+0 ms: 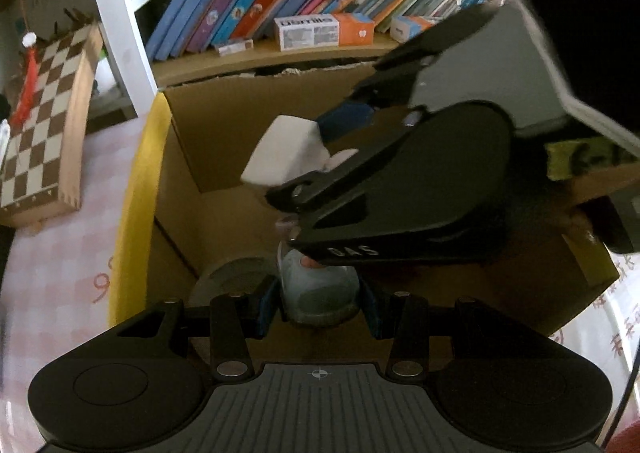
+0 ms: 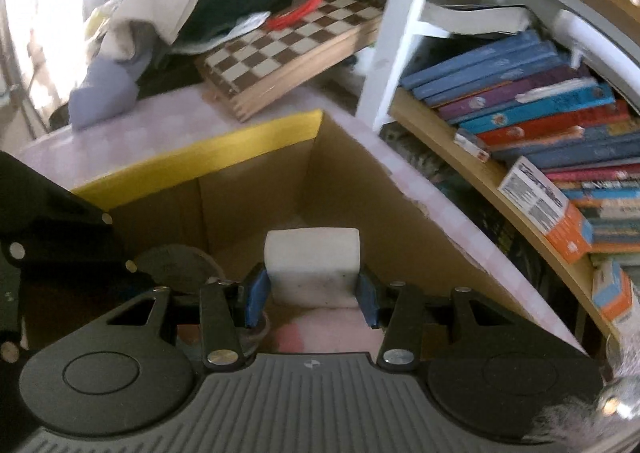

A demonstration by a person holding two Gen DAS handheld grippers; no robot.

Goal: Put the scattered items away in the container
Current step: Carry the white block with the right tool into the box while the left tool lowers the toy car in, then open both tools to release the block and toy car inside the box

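I judge the depositing step to be in hand: both grippers are inside or over the cardboard box [image 2: 256,209], each carrying an item. My right gripper [image 2: 314,295] is closed on a white block [image 2: 312,261], its blue pads pressed against the block's two sides, held above the box interior. My left gripper [image 1: 320,307] has its fingers against either side of a greyish rounded object [image 1: 318,289], which I cannot identify; it appears held low in the box. A dark disc [image 1: 228,281] lies on the box floor just beside it. The next move calls for opening the right jaws to drop the block, but the right gripper hangs directly above the left, so the left should release and clear first. A chessboard [image 2: 288,49] and bookshelf [image 2: 520,109] stand outside the box, not obstructing
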